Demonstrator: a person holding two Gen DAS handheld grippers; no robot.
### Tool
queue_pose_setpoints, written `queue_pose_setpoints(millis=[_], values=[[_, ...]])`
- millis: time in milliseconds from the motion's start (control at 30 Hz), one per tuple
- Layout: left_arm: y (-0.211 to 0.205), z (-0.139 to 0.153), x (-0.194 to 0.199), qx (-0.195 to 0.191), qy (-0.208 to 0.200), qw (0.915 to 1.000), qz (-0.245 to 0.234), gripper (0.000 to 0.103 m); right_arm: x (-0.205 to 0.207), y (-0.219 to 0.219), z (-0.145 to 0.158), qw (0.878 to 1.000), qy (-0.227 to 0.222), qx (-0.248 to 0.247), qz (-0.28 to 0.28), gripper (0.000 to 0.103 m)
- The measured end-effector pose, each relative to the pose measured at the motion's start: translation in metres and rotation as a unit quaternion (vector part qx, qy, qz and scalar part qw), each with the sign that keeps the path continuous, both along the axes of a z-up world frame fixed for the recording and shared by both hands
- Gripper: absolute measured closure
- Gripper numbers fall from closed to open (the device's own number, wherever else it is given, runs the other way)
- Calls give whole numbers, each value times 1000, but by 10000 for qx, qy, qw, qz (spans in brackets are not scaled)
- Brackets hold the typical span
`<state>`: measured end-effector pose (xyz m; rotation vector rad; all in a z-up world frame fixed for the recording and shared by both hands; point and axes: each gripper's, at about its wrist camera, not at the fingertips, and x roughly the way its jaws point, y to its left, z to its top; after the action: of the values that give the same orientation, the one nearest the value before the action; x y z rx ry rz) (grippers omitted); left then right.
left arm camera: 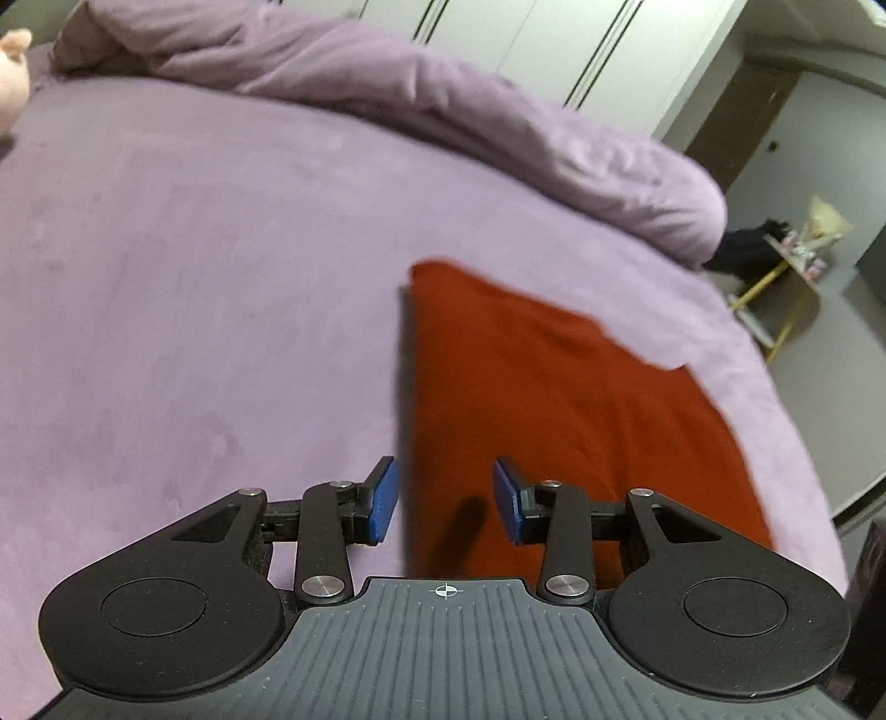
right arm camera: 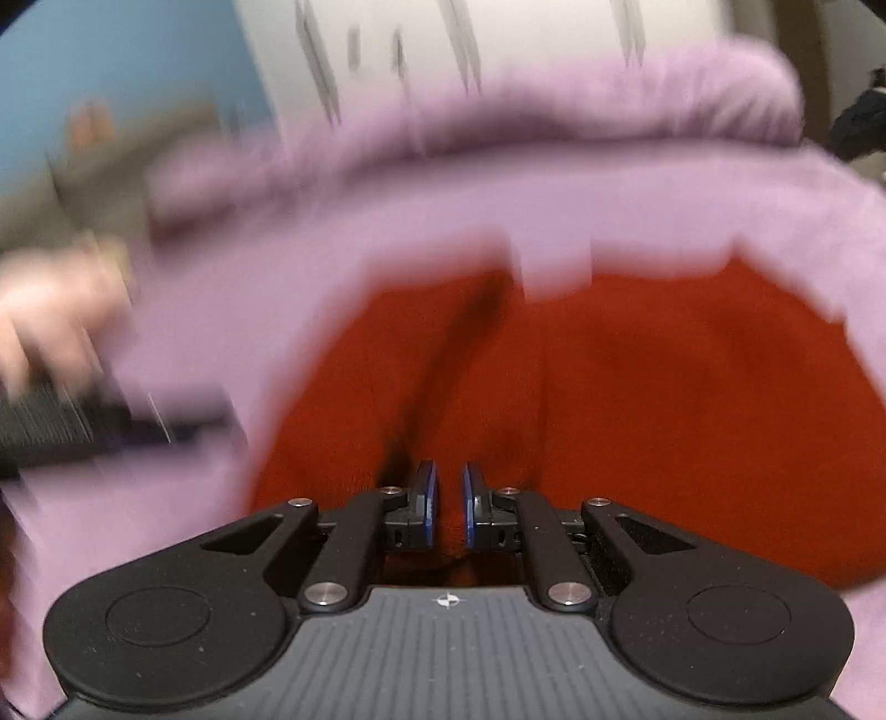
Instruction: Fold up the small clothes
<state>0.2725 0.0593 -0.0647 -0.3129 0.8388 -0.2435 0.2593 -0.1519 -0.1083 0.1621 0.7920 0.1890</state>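
A red garment [left arm camera: 554, 399] lies flat on the purple bed sheet [left arm camera: 194, 277], folded into a long shape with a straight left edge. My left gripper [left arm camera: 446, 501] is open and empty, hovering over the garment's near left edge. In the blurred right wrist view the red garment [right arm camera: 637, 399] fills the middle. My right gripper [right arm camera: 449, 507] is nearly closed with red cloth between its blue pads [right arm camera: 427, 501]. The left gripper [right arm camera: 50, 421] and the hand holding it show blurred at the left.
A rumpled purple duvet [left arm camera: 443, 111] lies along the far side of the bed. A pink plush toy [left arm camera: 14, 66] sits at the far left. White wardrobe doors [left arm camera: 526, 50] stand behind. The bed's right edge drops to a floor with a small yellow-legged stand [left arm camera: 786, 277].
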Motion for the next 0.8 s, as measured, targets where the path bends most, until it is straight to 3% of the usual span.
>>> queue_pose_setpoints(millis=[67,133,200,233,267,300,367,433,600,733,800], values=[[4,-7,2,36,56,10000,28,64,-3,-8,8,9999,-18,134,50,95],[8,-10,1,-17,70,10000,-2,64,-4,-27,18,9975,-203,662,-138,93],[5,-13,5,-83,148,9998,-46,64,-1,-48,24,9922,-330,1051,-590,77],[5,-13,7,-136,195,9997,-81,64,4,-58,24,9883,-296,1288,-761,60],[3,-14,8,-176,235,9995,-123,63,11,-68,21,9827,-164,1616,-886,50],[1,-16,9,-192,255,9993,-170,63,19,-77,15,9753,23,2000,-933,48],[-4,-16,8,-121,249,9994,-217,63,36,-89,-2,9512,468,2901,-943,47],[-9,-15,7,-33,217,9993,-304,62,50,-92,-12,9360,616,3350,-892,46],[-21,-15,3,299,103,9987,-412,60,66,-60,-4,9546,492,2882,-573,49],[-26,-15,-4,449,1,9980,-445,59,68,-37,8,9711,288,2336,-390,62],[-27,-16,-7,476,13,9979,-430,59,70,-25,13,9823,226,1839,-290,75]])
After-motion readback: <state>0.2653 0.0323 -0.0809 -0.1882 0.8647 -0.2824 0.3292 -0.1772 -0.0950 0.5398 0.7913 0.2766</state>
